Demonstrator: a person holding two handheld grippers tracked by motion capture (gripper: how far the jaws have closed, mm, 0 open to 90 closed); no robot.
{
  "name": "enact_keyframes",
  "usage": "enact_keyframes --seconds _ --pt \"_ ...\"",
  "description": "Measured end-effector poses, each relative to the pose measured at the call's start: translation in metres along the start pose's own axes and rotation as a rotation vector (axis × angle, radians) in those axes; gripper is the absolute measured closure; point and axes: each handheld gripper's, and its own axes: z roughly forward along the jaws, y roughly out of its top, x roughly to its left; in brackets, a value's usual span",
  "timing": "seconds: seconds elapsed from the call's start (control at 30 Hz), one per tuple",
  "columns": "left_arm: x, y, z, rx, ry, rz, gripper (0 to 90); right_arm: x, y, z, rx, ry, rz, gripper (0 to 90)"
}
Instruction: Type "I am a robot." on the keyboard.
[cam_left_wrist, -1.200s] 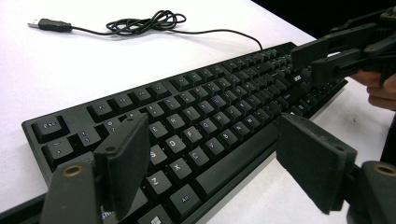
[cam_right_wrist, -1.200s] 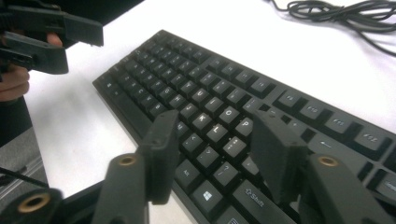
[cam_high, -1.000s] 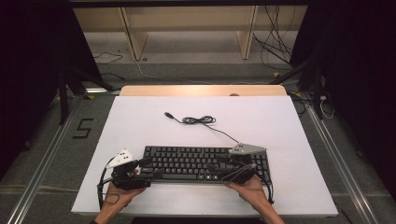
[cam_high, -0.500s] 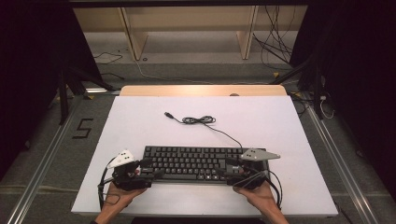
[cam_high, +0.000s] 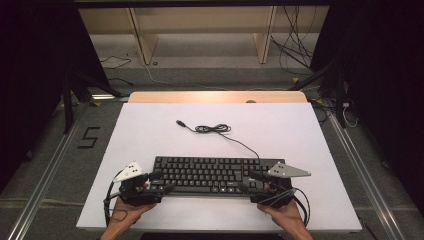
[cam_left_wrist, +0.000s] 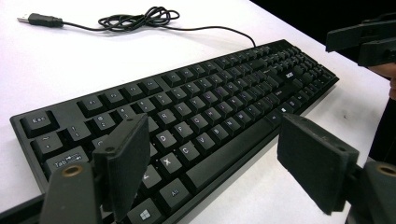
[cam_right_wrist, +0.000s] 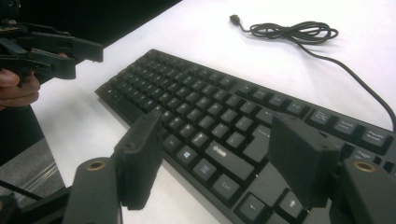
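Black keyboard (cam_high: 210, 175) flat on the white table (cam_high: 150, 135), ends between each gripper's parted jaws, left gripper (cam_left_wrist: 215, 163) and right gripper (cam_right_wrist: 219, 158) both released, right's just opened; placement looks done, only retreat left.

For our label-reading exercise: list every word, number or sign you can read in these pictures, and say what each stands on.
"Esc": top corner key of the keyboard, left gripper view.
"Tab": key on the same edge.
"Alt": key beside the space bar.
"D", "X", "C": letter keys.
"5": dark mark on the floor left of the table.
Other key legends and the keyboard's brand mark: too blurred.
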Motion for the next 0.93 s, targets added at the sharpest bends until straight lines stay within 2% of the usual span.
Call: enact_keyframes --seconds 0.43,0.63,0.93 --pt "-0.002 -0.001 -0.001 0.000 -0.004 -0.001 25.0 -0.004 -0.012 -0.015 -0.009 -0.029 0.006 34.5" --pt "-0.002 -0.001 -0.001 0.003 -0.008 0.003 25.0 -0.006 -0.013 -0.016 -0.014 -0.044 -0.003 34.4" --pt "-0.002 -0.001 0.000 0.000 -0.006 0.001 25.0 -0.006 -0.013 -0.015 -0.011 -0.043 -0.005 33.9"
